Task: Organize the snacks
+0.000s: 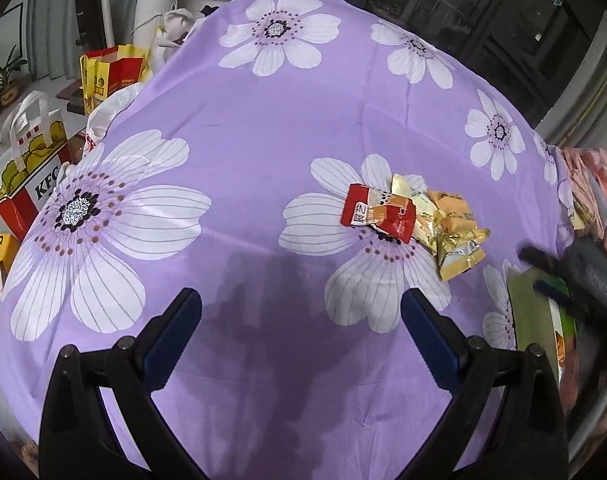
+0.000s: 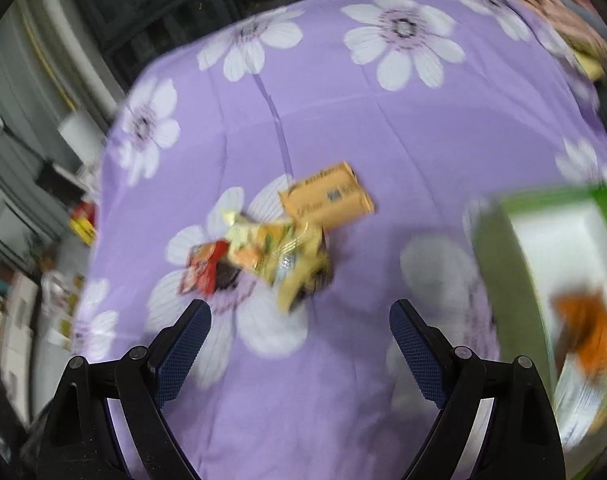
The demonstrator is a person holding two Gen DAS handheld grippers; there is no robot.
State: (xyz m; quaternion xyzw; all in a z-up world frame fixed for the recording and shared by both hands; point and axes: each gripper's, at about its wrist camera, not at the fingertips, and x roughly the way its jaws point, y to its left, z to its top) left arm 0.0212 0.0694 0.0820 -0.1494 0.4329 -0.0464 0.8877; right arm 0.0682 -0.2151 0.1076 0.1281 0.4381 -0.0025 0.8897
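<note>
Far left, off the table: a KFC bag (image 1: 31,184) and a red-and-yellow carrier bag (image 1: 111,72) are standing on the floor beside the purple flowered tablecloth (image 1: 263,128), taking no part in the job.

Left gripper (image 1: 301,304): it is hovering over bare cloth with its jaws spread wide and nothing between them, well apart from the snacks.

Snack pile: the packets are lying in a loose heap on one printed flower, right of the left gripper. A red packet (image 1: 377,212) is sitting at the heap's left edge, touching the gold and yellow packets (image 1: 455,236) that overlap one another.

Right gripper (image 2: 301,318): it is also gaping wide and holding nothing, poised just short of the heap; its view is smeared, so it seems to be moving.

Tan packet (image 2: 329,198): it is lying at the heap's far side.

Green box (image 2: 551,264): it is sitting open at the right, near the heap, with something orange inside, too blurred to name.

Step in hand: by the look of it, reaching for a packet.

Next move: it likely calls for singling out one packet from the overlap, closing on it, and carrying it over the box wall.
</note>
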